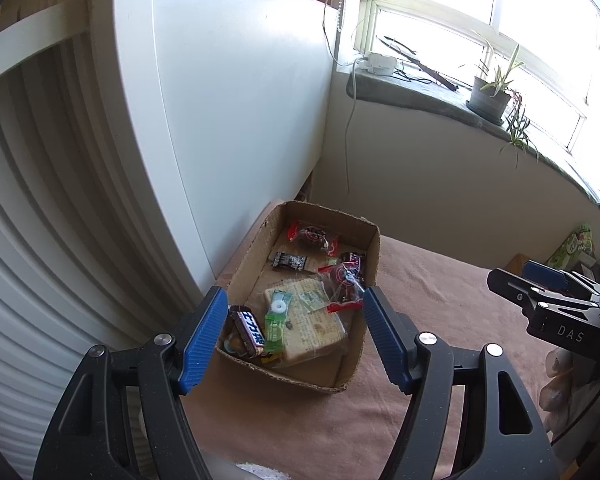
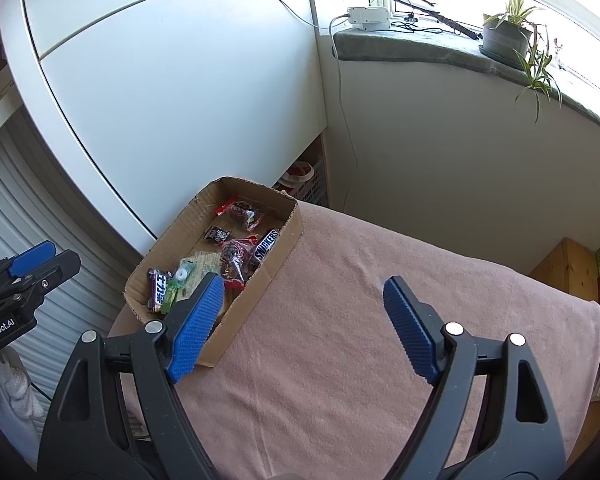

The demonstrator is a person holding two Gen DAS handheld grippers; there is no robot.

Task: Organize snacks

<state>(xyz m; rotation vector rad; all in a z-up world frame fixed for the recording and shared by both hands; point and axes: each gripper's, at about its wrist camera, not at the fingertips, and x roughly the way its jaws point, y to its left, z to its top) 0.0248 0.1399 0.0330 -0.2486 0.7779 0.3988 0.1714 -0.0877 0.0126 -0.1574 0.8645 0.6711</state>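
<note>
The left hand-held gripper hangs with its blue ribbed pads apart and nothing clamped between them. Just ahead of and below its fingertips sits the shallow brown cardboard box, open at the top, on the counter covered with a pink cloth.

Inside the box, nearest the left gripper's left pad, a dark chocolate bar with blue and white lettering leans against the near wall. Beside it lies a green mint packet with a white ring, resting on a flat clear-wrapped cracker pack. Further ahead are clear sweets bags with red ends, a brown Snickers bar against the right wall, and a small black sachet.

The right hand-held gripper also stands with its pads wide apart and empty, above bare pink cloth. The box lies ahead and to the left of it, its near corner just behind the left pad.

Well beyond both grippers, a grey potted plant with long striped leaves stands on the window sill.
</note>
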